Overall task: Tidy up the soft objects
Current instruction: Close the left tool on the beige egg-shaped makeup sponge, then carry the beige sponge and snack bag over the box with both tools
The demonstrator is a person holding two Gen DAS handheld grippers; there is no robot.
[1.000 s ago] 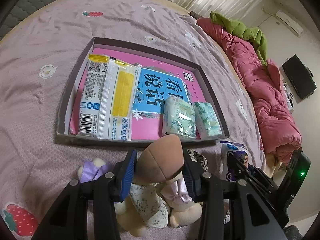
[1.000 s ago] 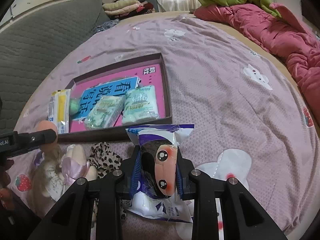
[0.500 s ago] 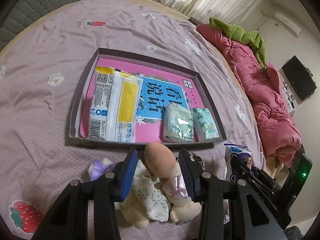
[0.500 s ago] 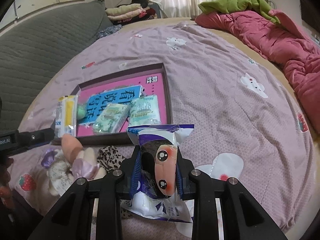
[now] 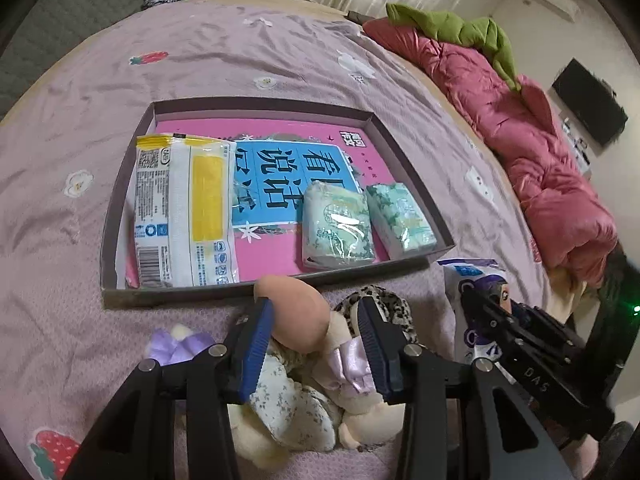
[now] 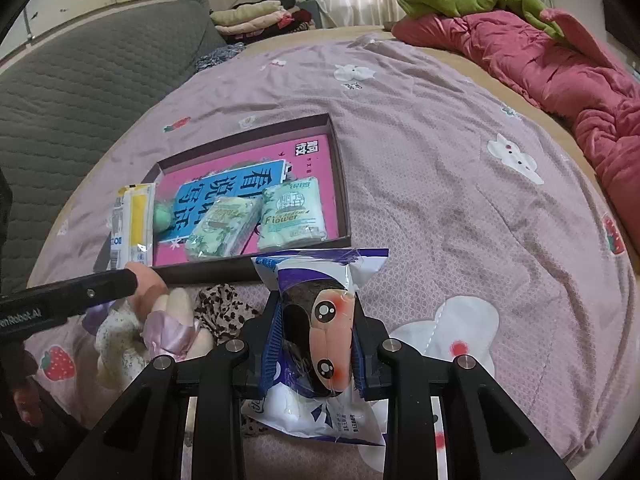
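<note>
Bed, lilac printed sheet [image 6: 432, 184]: wide bare stretch right of and beyond shallow box [image 5: 416, 168]. Pink quilt [image 6: 560, 64] along far right edge.
Box contents: yellow-white pack [image 5: 184, 208] at left wall; two green tissue packs [image 5: 338, 226] at near right corner; centre floor free.
Left hand-held gripper [image 5: 316, 336]: jaws just opening, peach sponge [image 5: 296, 312] between, left pad touching, right pad apart; over plush toy [image 5: 296, 404], just outside near rim.
Right hand-held gripper [image 6: 316, 340]: clamped on cartoon-face packet [image 6: 320, 328], near box's right corner.
</note>
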